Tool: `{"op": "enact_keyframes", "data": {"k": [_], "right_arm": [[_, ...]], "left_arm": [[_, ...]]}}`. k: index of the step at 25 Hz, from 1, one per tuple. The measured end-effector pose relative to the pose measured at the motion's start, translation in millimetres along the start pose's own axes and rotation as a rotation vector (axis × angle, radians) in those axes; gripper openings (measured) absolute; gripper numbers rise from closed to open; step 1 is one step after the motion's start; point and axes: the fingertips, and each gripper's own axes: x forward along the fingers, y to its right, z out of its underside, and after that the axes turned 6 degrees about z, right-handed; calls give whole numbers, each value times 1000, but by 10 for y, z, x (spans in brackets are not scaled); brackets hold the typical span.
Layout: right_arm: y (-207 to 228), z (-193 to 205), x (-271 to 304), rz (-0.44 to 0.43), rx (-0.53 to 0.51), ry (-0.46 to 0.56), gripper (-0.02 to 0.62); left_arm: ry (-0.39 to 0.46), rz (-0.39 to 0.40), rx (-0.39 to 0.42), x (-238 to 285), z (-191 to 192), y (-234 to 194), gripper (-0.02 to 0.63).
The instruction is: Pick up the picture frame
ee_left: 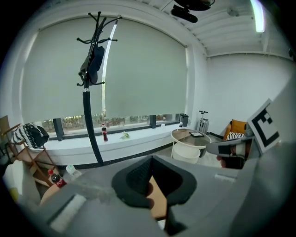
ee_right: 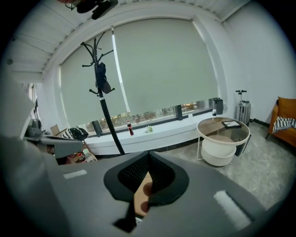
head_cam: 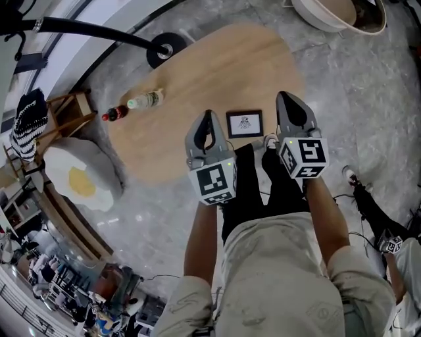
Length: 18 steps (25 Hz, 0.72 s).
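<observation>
The picture frame, small and black with a white print, lies flat on the oval wooden table near its front edge. My left gripper hangs just left of the frame and my right gripper just right of it, both above the table's near edge. Each has its jaws closed together with nothing between them. In the left gripper view the left gripper points out over the room, with only a strip of the wooden table below its tips. The right gripper view shows the right gripper the same way. Neither gripper view shows the frame.
A cola bottle and a clear bottle lie on the table's left part. A coat stand's base sits behind the table. An egg-shaped cushion lies at the left, a round white side table at the far right.
</observation>
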Motion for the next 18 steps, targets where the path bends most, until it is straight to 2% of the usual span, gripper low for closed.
{"op": "enact_keyframes", "data": {"k": [9, 18], "right_arm": [[-50, 898, 142, 14, -2, -151, 3], [-111, 1550, 207, 5, 12, -247, 3]], "left_arm": [[-121, 17, -15, 210, 720, -46, 5], [-244, 74, -56, 364, 1540, 106, 5]]}}
